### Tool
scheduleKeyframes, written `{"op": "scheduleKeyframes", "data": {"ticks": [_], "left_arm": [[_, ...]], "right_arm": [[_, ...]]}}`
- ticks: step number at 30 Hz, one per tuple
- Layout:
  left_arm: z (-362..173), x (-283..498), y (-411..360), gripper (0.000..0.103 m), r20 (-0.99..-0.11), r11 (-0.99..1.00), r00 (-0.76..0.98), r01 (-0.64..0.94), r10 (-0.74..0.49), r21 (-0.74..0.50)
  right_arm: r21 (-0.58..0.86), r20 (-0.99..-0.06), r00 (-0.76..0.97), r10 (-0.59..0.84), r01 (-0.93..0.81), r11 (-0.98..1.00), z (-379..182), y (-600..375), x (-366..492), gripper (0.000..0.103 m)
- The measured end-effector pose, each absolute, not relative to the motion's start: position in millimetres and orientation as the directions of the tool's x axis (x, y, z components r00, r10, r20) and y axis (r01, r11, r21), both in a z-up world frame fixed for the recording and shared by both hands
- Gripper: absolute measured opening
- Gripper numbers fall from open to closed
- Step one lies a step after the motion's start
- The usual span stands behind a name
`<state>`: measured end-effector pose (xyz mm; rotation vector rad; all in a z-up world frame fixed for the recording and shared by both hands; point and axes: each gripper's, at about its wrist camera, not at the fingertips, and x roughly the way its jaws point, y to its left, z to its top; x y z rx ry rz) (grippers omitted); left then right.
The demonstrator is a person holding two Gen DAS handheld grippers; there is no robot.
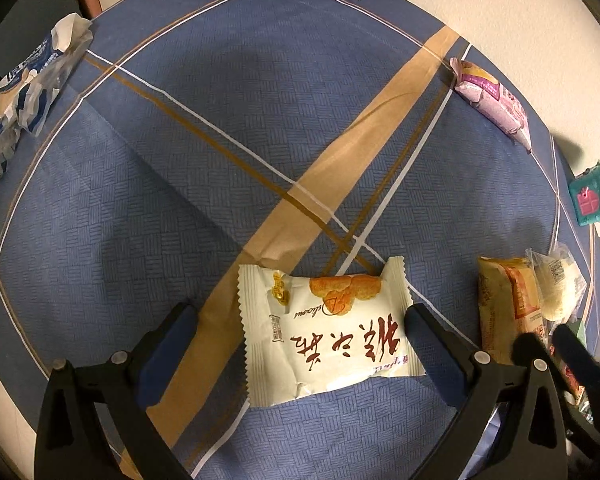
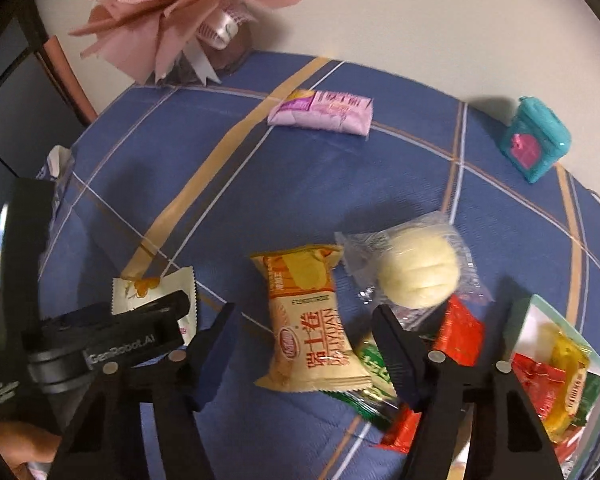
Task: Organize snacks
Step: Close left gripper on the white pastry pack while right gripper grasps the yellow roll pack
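A blue plaid cloth (image 1: 220, 100) covers the table, with snacks scattered over it. The left gripper (image 1: 300, 332) points down over a white packet (image 1: 328, 336) with red writing; its jaws stand apart, one finger just touching the packet's right edge, the other clear of its left edge, so the packet lies between them ungripped. The right gripper (image 2: 304, 332) straddles an orange packet (image 2: 312, 320); its jaws are part-way in, with gaps on both sides, and grasp nothing.

Just right of the orange packet lies a pale bun (image 2: 420, 272) in clear wrap, and under its near end a green wrapper (image 2: 376, 372) and red wrappers (image 2: 460, 328). At the near right sits an open box (image 2: 540, 312) with a pale teal rim; inside it are red, yellow and green wrapped sweets (image 2: 560, 376).

Far off lie a purple packet (image 2: 324, 116) and a teal case (image 2: 536, 144). A blue-white packet (image 1: 28, 84) rests at the far left edge, and a pink bouquet (image 2: 180, 8) stands beyond the cloth.
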<state>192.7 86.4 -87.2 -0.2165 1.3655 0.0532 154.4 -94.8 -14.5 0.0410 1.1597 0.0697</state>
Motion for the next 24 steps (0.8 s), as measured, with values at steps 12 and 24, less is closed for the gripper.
{"op": "scheduleKeyframes", "data": {"ticks": [12,24], "left_arm": [[-64,190,68,0.089,-0.974,0.985,0.215,-0.143,-0.067,-0.100],[-50,188,58,0.058,-0.963,0.982,0.246,-0.118,-0.112,-0.144]], "right_arm": [[0.113,-0.934,0.338,0.112,-0.017,0.993,-54,-97,159,0.046],[0.136,-0.924,0.361,0.126,0.003,0.991,-58,-93,145,0.045]]}}
